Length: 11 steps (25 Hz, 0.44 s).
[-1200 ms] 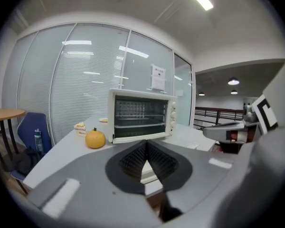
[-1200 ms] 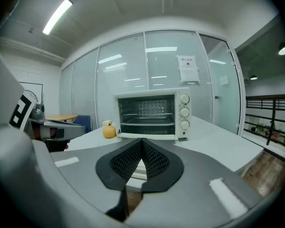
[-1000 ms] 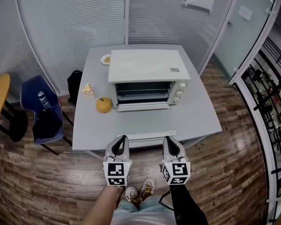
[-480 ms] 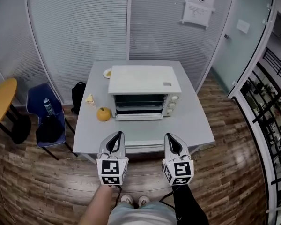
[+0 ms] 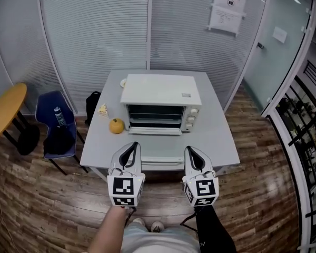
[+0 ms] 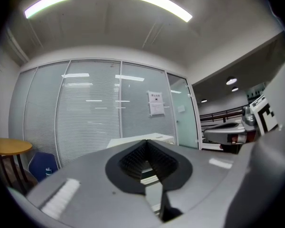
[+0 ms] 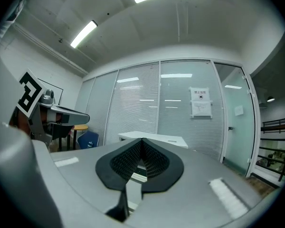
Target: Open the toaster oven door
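Currently the person is holding the left hand-held gripper (image 5: 131,147) and the right hand-held gripper (image 5: 191,151) by the tabletop's (image 5: 213,141) near edge. Both have their jaws pressed together on nothing, well apart from the toaster oven (image 5: 160,91). It is sitting mid-tabletop with its door (image 5: 157,115) facing them. At this distance I cannot tell whether the door is shut or dropped open.

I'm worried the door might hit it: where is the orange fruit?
Head view: the orange fruit sits on the grey table just left of the toaster oven, by its front corner, a pale food wedge behind it.
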Available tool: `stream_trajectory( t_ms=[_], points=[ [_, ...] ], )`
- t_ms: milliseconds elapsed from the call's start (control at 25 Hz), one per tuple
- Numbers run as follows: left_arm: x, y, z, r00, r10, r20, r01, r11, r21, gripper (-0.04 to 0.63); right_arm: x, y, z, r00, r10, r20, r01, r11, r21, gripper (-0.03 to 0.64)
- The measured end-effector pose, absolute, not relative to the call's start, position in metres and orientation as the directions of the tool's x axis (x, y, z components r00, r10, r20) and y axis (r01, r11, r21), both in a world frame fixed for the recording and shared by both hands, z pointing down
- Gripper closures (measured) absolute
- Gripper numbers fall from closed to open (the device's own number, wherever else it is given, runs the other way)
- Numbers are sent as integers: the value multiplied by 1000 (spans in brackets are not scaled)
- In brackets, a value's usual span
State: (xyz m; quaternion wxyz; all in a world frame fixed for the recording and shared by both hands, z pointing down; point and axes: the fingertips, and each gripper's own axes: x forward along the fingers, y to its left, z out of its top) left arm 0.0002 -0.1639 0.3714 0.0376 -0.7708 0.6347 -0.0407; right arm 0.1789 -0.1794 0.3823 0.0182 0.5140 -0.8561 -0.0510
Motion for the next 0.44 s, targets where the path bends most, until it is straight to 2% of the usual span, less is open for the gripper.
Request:
stream_trajectory(
  t_ms=[440],
  points=[
    [1, -170, 361, 180, -984, 0, -975, -178, -134, 537, 212, -187, 367, -464, -884, -46, -881, 456, 124, 615]
  ],
)
